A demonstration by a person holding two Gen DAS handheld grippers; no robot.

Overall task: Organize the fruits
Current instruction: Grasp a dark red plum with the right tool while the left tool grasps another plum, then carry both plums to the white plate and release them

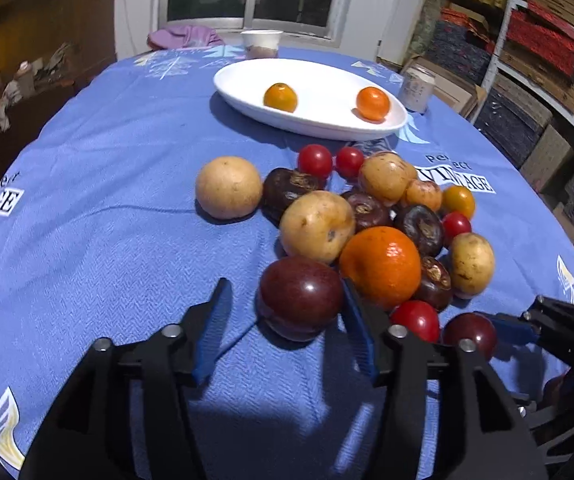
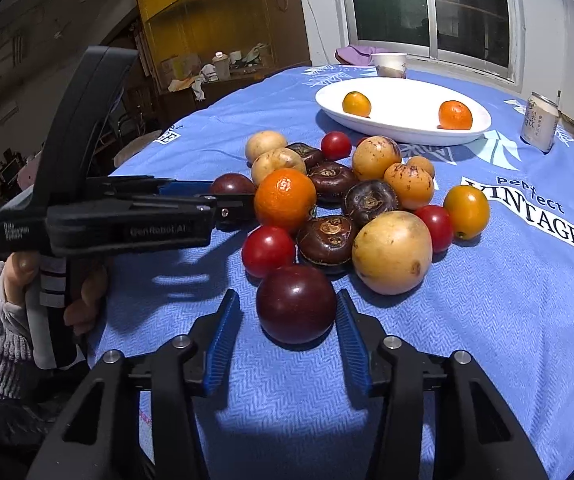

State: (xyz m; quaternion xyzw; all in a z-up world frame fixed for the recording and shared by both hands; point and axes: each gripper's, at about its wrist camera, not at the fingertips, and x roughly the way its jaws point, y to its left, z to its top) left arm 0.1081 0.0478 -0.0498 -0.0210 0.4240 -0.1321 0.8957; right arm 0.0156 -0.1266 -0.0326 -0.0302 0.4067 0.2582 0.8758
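We see two dark red plums at the near edge of a fruit pile on the blue tablecloth (image 2: pixel 507 320). Our left gripper (image 1: pixel 285 322) stands spread, its blue pads either side of one plum (image 1: pixel 301 298); the right-hand pad looks to be touching it, the left-hand one is apart. Our right gripper (image 2: pixel 289 318) is likewise spread around the other plum (image 2: pixel 295 304), a gap on the left and the right pad just beside the fruit. Both plums are round, with no clear long axis.

The cloth reads "perfect VINTAGE" (image 2: pixel 527 210) in white. The left gripper's body, seen from the right wrist, bears "GenRobot.AI".

Just behind the plums sit a large orange (image 1: pixel 381 266), cherry tomatoes (image 1: pixel 417 320), brown water chestnuts (image 2: pixel 327 238) with stem scars up, and tan round fruits (image 2: pixel 393 258), all crowded and touching. Farther off, a white oval dish (image 1: pixel 319 80) holds two small oranges (image 1: pixel 281 97), well apart. A drink can (image 2: pixel 539 122) with print too small to read stands right of the dish, a paper cup (image 2: pixel 389 65) beyond it.
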